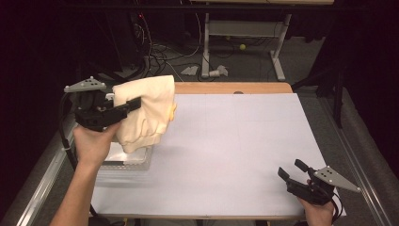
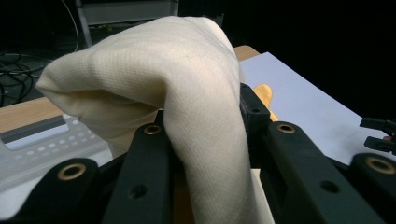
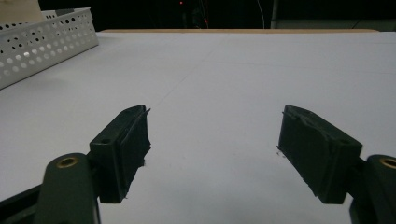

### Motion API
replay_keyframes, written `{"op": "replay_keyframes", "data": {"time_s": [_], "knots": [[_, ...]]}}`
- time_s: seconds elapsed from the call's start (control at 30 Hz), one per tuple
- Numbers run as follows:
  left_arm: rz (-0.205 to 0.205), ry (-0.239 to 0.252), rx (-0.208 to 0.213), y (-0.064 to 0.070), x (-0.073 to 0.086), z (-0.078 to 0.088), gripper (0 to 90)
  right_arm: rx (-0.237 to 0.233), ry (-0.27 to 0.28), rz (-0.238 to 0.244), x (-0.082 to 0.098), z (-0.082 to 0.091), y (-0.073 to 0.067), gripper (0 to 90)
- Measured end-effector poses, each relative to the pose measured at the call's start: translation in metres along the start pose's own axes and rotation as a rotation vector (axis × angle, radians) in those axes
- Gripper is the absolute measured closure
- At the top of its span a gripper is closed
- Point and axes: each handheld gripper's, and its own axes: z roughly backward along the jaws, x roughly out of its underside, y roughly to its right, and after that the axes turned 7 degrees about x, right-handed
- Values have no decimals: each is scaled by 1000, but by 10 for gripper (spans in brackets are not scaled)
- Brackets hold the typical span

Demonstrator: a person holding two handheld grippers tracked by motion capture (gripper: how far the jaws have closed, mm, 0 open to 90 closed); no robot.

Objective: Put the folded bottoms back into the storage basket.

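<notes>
- Nearest the lens in the left gripper view, a cream cloth [image 2: 187,93] is seen bunched between the black fingers [image 2: 149,177] and draped over them, so the left gripper [image 1: 123,109] is clamped on the fabric.
- In the high view the cloth [image 1: 143,113] is held aloft at the upper left of the frame, hanging above a white perforated basket [image 1: 136,159] at the left edge of the counter [image 1: 235,155].
- A yellowish patch [image 1: 172,111] is noticed at the cloth's right edge; what it is cannot be told.
- At the lower right of the frame the right gripper [image 1: 294,170] is kept low over the counter, its fingers [image 3: 123,149] spread wide with nothing between them.
- Risk is judged here: only a fold is pinched, so the cloth could slide out under its own hanging weight.
- A trailing hem could also be snagged on the basket rim, and the basket dragged along.
</notes>
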Motion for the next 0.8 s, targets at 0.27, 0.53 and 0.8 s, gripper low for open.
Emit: {"op": "replay_keyframes", "data": {"time_s": [0.27, 0.53, 0.8], "knots": [[15, 14, -30, -9, 6, 17, 691, 2, -4, -2, 0, 0, 0, 255], [29, 16, -64, -19, 13, 29, 691, 5, -8, -3, 0, -1, 0, 255], [36, -7, -85, -27, 23, 34, 691, 8, -8, -2, 0, -1, 0, 255]]}}
